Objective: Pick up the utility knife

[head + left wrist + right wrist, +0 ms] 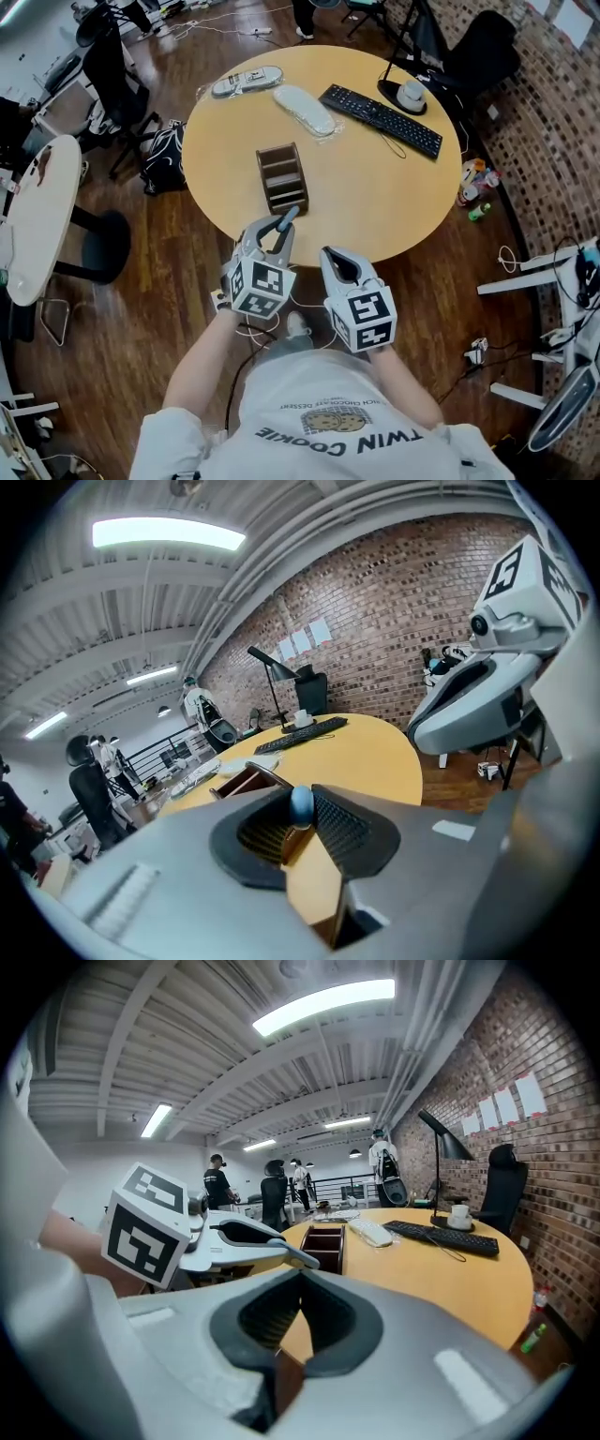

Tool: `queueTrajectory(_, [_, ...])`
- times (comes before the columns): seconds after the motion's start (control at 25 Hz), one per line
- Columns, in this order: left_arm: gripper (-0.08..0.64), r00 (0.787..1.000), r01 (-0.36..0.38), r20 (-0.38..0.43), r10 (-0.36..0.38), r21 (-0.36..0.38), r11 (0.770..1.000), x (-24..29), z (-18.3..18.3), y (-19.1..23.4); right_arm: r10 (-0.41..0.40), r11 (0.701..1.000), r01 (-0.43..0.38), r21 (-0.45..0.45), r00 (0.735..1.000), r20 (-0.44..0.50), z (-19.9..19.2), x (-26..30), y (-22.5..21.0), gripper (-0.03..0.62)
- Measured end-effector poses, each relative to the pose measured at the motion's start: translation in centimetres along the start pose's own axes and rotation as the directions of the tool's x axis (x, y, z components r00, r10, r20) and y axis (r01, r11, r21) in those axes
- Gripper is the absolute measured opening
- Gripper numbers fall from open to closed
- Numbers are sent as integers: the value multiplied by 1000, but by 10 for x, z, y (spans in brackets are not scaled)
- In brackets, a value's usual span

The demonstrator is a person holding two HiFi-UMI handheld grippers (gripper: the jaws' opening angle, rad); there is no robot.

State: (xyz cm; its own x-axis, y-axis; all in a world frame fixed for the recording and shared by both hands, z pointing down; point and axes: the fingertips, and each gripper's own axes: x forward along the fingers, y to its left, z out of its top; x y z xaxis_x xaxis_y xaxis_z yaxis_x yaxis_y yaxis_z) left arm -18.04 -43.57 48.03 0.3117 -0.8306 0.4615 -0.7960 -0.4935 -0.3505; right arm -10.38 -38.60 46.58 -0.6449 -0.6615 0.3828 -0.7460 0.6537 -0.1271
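Here, round wooden table (394, 197), brick wall (553, 122), left gripper (269, 236) clamping utility knife (287, 217), right gripper (333, 258) closed, empty.

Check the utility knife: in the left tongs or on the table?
In the tongs. The left tongs are shut on the utility knife, its blue end poking out between the pads, off the table.

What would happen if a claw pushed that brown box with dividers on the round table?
The brown box looks rigid, with straight walls, so it should keep its shape. Its compartments look empty, so it is probably light. Sitting flat on the smooth table, it would likely slide, not roll.
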Motion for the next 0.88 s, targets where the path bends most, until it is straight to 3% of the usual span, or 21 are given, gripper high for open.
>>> queueTrajectory(0.36, [77,999,-41,3,41,-131,991,-37,16,-52,56,998,-55,-13,998,30,-7,-45,2,2])
queueTrajectory(0.88, [77,994,-88,44,101,-244,966,-103,45,-159,106,994,-105,-22,992,68,-42,-145,14,2])
